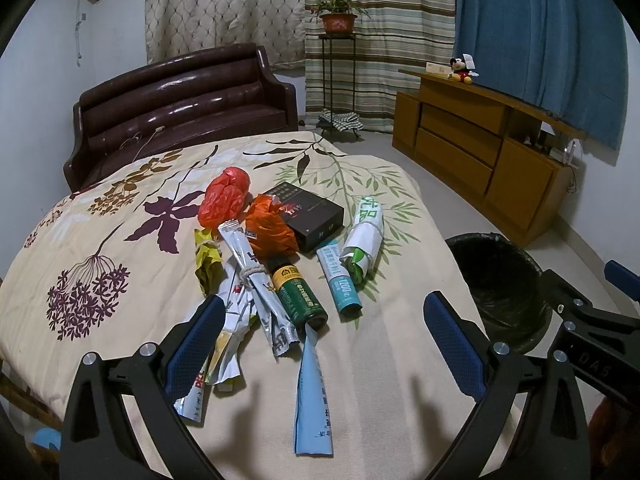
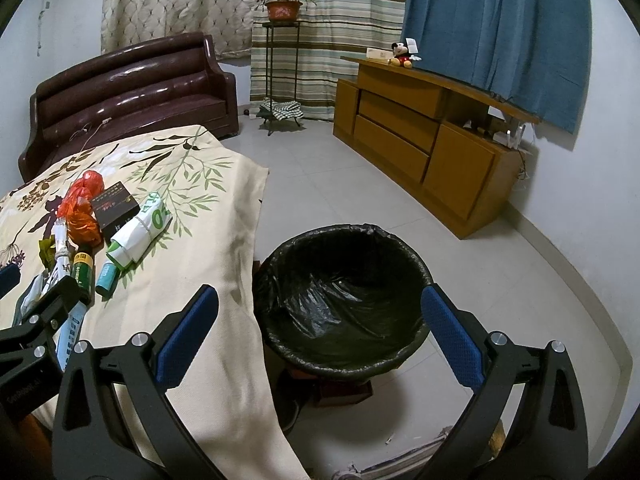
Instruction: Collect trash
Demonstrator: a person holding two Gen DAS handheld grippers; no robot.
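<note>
Hovering over floral bedspread (image 1: 120, 240), left gripper (image 1: 328, 332) spread wide, holding nothing. Trash pile directly ahead: green bottle (image 1: 300, 296) and light blue sachet (image 1: 314, 396) between fingers, silver packets (image 1: 248, 280) by left finger. Right gripper (image 2: 320, 328) likewise spread, empty; black-lined bin (image 2: 344, 300) just ahead, between its fingers, beside bed edge.

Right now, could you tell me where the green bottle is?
In the left wrist view the green bottle lies on the floral cloth mid-pile, between the tied silver sachets to its left and the teal tube to its right.
</note>
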